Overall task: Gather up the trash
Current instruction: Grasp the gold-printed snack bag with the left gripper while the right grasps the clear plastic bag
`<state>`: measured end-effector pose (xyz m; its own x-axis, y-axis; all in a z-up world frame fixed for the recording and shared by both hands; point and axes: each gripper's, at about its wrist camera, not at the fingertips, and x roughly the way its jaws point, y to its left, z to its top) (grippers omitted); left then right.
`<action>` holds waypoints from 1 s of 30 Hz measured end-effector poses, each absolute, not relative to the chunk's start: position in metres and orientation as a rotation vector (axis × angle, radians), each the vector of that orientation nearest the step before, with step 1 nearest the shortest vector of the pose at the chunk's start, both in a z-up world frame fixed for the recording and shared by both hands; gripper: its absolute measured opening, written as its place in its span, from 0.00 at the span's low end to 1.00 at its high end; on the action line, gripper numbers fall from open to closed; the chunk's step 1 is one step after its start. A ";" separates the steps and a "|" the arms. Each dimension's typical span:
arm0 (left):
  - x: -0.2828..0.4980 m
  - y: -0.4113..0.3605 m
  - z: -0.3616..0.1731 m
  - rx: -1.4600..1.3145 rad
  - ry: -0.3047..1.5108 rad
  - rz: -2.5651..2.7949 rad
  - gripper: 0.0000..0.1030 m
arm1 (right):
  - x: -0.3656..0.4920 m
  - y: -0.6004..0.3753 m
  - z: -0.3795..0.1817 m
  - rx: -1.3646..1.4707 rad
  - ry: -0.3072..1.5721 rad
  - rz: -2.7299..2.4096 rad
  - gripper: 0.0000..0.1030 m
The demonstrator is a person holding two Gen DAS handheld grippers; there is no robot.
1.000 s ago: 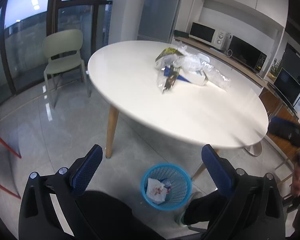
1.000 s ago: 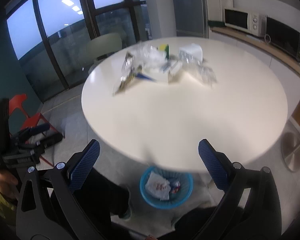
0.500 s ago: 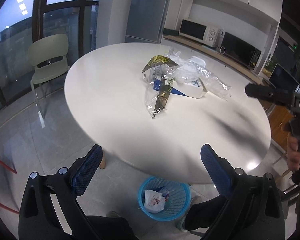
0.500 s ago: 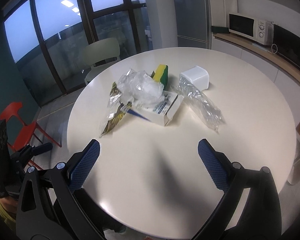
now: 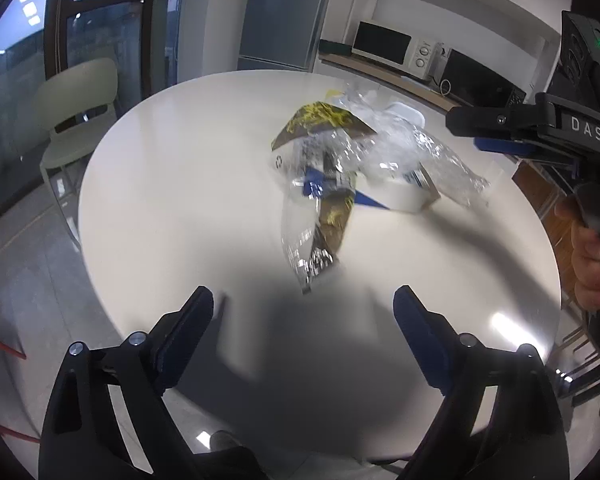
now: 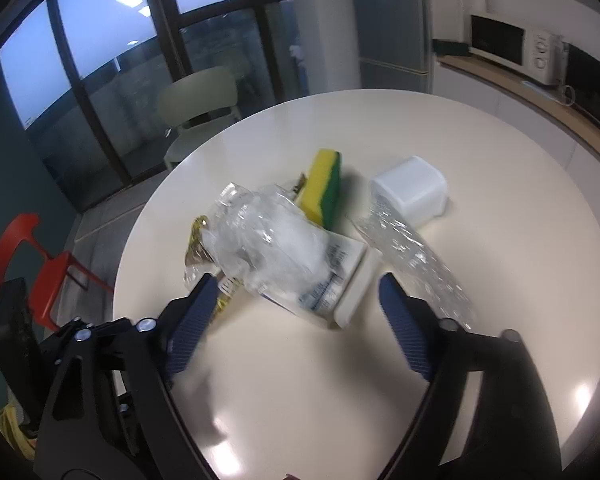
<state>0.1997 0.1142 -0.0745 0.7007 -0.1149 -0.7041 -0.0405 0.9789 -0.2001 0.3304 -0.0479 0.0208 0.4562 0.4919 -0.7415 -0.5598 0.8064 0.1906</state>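
Observation:
A heap of trash lies on the round white table (image 5: 180, 200): a clear and gold snack wrapper (image 5: 320, 236), a white carton (image 5: 396, 196), crumpled clear plastic (image 6: 268, 244), a long clear wrapper (image 6: 416, 264), a yellow-green sponge (image 6: 324, 188) and a white tub (image 6: 412, 190). My left gripper (image 5: 304, 320) is open and empty, just short of the snack wrapper's near tip. My right gripper (image 6: 294, 304) is open and empty, its fingers either side of the carton (image 6: 340, 276) and crumpled plastic. The right gripper also shows in the left wrist view (image 5: 512, 128), above the heap's right side.
A pale green chair (image 5: 80, 116) stands beyond the table on the left. A red chair (image 6: 32, 256) stands on the floor to the left. A counter with microwaves (image 5: 392, 50) runs along the back wall. A fridge (image 5: 284, 12) stands behind the table.
Both grippers have moved forward and down over the table toward the trash heap. The blue bin on the floor has dropped out of view. Both stay open.

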 end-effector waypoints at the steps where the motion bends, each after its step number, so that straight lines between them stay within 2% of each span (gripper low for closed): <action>1: 0.202 0.115 -0.074 -0.217 0.793 -0.044 0.86 | 0.335 -0.042 0.021 -0.114 0.873 0.639 0.74; 9: 0.235 0.115 -0.079 -0.254 0.830 -0.075 0.82 | 0.372 -0.024 0.002 -0.141 0.924 0.615 0.70; 11: 0.240 0.117 -0.083 -0.258 0.846 -0.062 0.76 | 0.375 -0.022 0.000 -0.159 0.915 0.619 0.66; 16: 0.250 0.109 -0.083 -0.254 0.846 -0.085 0.65 | 0.385 -0.018 -0.012 -0.141 0.963 0.638 0.62; 18: 0.253 0.102 -0.084 -0.202 0.842 -0.063 0.53 | 0.388 -0.016 -0.013 -0.131 0.969 0.642 0.51; 19: 0.253 0.099 -0.085 -0.165 0.840 -0.043 0.42 | 0.389 -0.016 -0.013 -0.128 0.972 0.643 0.47; 21: 0.252 0.097 -0.085 -0.141 0.833 -0.028 0.34 | 0.390 -0.015 -0.017 -0.114 0.986 0.654 0.35; 22: 0.251 0.098 -0.086 -0.142 0.831 -0.031 0.26 | 0.389 -0.014 -0.018 -0.109 0.990 0.665 0.33; 24: 0.248 0.099 -0.086 -0.140 0.822 -0.026 0.18 | 0.383 -0.014 -0.017 -0.114 0.977 0.664 0.23; 25: 0.245 0.100 -0.087 -0.140 0.818 -0.022 0.12 | 0.381 -0.015 -0.017 -0.115 0.972 0.659 0.22; 27: 0.242 0.102 -0.086 -0.141 0.810 -0.016 0.09 | 0.378 -0.017 -0.015 -0.099 0.965 0.661 0.14; 30: 0.234 0.109 -0.083 -0.164 0.787 -0.001 0.07 | 0.373 -0.025 -0.009 -0.067 0.948 0.665 0.09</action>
<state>0.2338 0.1093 -0.0826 0.7070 -0.0622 -0.7045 -0.0600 0.9873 -0.1473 0.3730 -0.0254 -0.0088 0.4015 0.4970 -0.7693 -0.5539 0.8007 0.2282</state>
